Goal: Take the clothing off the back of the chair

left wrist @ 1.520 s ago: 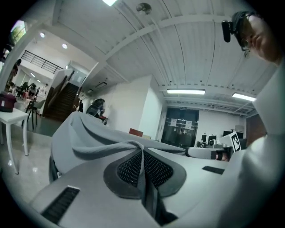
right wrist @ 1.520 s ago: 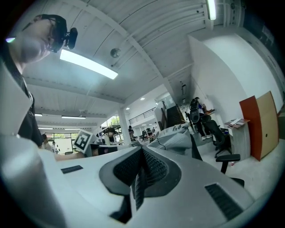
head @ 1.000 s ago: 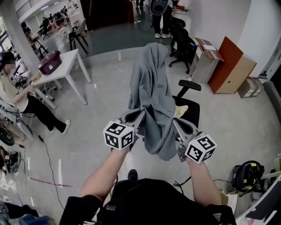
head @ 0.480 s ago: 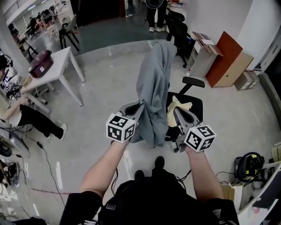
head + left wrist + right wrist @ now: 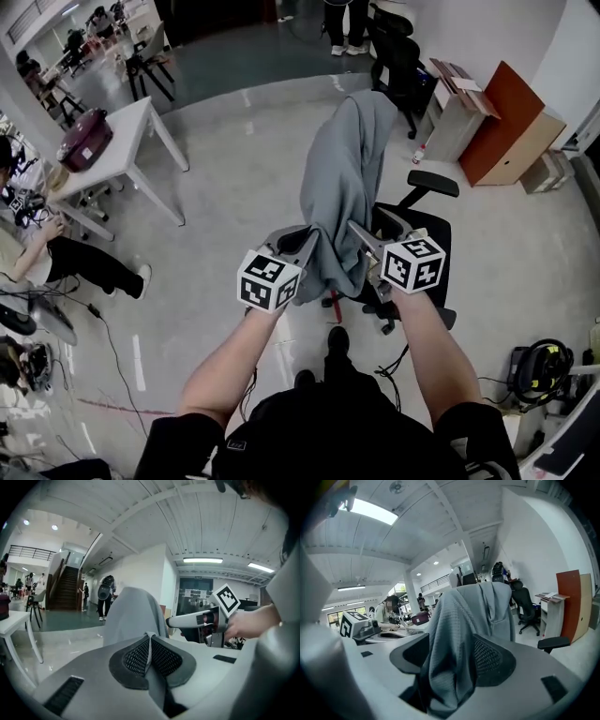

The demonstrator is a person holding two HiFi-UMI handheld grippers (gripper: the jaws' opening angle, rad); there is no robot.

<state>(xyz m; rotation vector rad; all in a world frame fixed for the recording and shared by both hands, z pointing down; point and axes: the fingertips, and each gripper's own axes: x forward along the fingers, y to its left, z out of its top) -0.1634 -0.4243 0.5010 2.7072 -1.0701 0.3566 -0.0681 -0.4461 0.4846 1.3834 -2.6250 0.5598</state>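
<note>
A grey garment (image 5: 342,187) hangs over the back of a black office chair (image 5: 433,183), and its lower part is drawn toward me. My left gripper (image 5: 302,242) is shut on a thin fold of the garment (image 5: 131,616), which shows pinched between the pads of the left gripper (image 5: 149,637). My right gripper (image 5: 364,236) is just right of it. The right gripper (image 5: 452,641) has its jaws opening. The garment (image 5: 454,620) drapes loose between them, and the pads stand apart from it.
At the left stands a white table (image 5: 112,145) with a maroon bag (image 5: 82,139), and a person (image 5: 37,244) sits beside it. A second black chair (image 5: 398,56), leaning orange and wooden boards (image 5: 506,131) and cardboard boxes line the back right. Cables lie on the floor at the left.
Both grippers have moved forward toward the chair with the garment's lower part. The right jaws, shut on the cloth before, now stand apart. The left stays shut.
</note>
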